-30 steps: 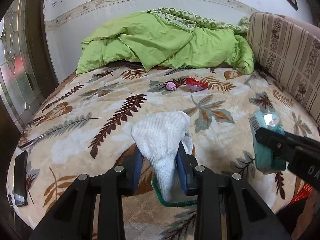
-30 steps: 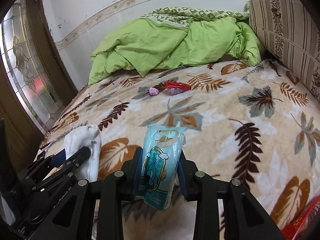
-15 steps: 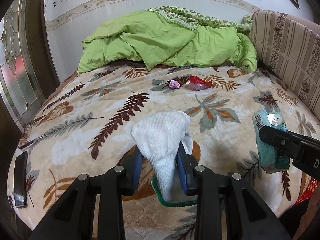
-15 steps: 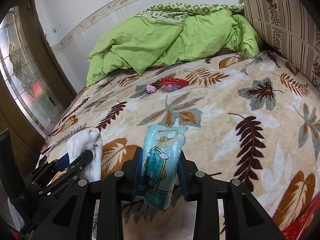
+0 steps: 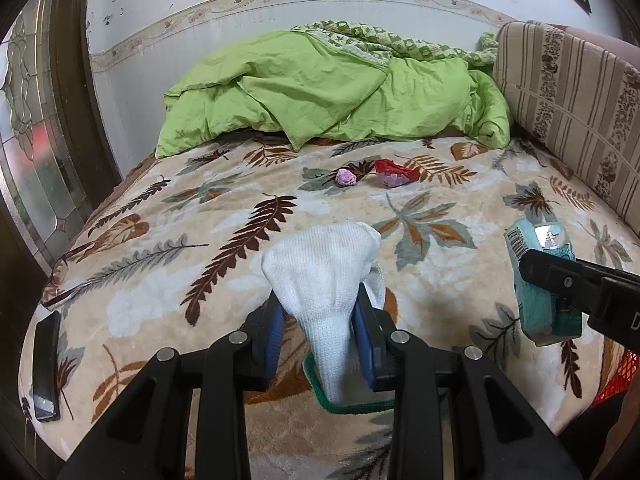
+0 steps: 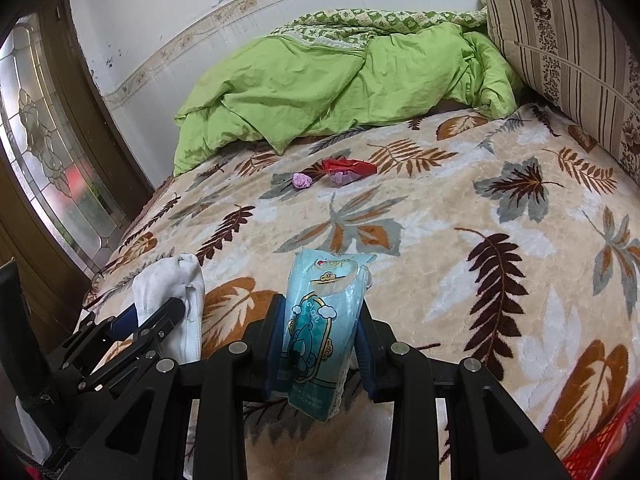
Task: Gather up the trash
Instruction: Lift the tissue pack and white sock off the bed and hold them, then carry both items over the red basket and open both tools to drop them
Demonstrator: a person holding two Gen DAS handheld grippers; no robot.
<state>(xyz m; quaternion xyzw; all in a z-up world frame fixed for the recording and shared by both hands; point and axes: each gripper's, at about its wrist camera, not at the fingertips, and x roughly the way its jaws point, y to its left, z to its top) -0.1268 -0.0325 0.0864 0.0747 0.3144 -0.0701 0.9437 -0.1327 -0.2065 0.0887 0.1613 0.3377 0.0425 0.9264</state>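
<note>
Nearest thing is the left gripper point(image 5: 322, 330), clamped tight on a white knit glove point(image 5: 325, 280) with a green-trimmed cuff. The cuff hangs down toward the bed and the bunched end sticks up and away past the blue pads, so its long axis runs roughly along the fingers.

Just to the right, the right gripper point(image 6: 320, 344) has its jaws closed on a pale teal tissue pack point(image 6: 324, 328) with cartoon print. It's standing upright, long axis up-down, logo end on top, bottom corner poking below the pads.

Both are held over the near edge of the leaf-print blanket point(image 6: 460, 216). Farther out, mid-bed, 2 bits lie close together: a pink crumpled wad point(image 5: 346, 177) and a red wrapper point(image 5: 394, 170). Behind them a green duvet point(image 5: 320, 88) is heaped against the wall.
</note>
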